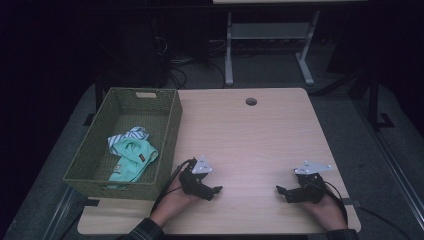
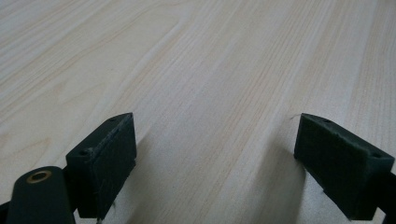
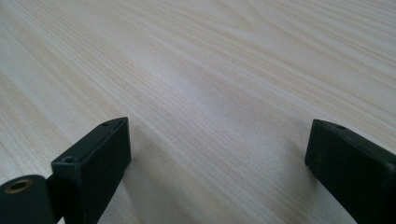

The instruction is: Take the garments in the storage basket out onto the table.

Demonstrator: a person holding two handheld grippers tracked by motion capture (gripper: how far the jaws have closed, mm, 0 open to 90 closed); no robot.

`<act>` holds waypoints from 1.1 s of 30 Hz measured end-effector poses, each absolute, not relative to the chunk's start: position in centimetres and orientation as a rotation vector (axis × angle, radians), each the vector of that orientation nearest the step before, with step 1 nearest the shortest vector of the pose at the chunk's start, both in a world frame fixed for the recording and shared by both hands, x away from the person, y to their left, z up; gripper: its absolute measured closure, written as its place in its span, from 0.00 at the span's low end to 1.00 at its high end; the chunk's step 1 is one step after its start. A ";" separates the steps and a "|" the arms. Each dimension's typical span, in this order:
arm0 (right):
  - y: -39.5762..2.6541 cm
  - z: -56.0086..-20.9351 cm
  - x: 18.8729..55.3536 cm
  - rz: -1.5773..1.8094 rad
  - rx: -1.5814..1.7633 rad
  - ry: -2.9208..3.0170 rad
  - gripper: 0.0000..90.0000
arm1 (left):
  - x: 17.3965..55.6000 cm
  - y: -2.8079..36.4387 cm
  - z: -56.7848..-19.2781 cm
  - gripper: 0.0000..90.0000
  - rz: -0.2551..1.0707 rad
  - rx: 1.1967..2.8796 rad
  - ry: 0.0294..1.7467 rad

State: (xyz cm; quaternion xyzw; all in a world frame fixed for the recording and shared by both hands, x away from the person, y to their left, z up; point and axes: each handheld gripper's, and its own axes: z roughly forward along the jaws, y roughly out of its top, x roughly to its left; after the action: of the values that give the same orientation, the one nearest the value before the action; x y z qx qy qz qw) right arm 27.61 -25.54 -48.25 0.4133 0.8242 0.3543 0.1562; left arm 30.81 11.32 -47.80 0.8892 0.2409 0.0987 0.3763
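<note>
On table [image 1: 250, 135] | basket [image 1: 170, 145] holding cloths [image 1: 132, 157] left | both tongs spread, empty

No writing can be read anywhere; the small tag on the mint green cloth [image 1: 131, 159], lower left in the basket [image 1: 170, 150], is blurred.

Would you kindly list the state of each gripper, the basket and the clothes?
Left gripper: open, holding nothing, low over the table.
Right gripper: open, holding nothing.
Basket: upright, holding clothes.
Mint garment: crumpled in the basket.
Striped cloth: crumpled, beside the mint garment.
</note>
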 end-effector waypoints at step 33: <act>-25.5 -48.2 27.9 1.026 1.160 2.385 0.07 | 31.8 11.6 -46.4 0.14 0.199 2.297 0.621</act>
State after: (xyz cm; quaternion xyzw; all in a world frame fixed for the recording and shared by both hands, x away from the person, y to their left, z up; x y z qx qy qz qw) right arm 27.85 -25.52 -48.24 0.4034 0.8294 0.3568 0.1481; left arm 31.77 11.60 -46.41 0.8944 0.2419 0.0775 0.3682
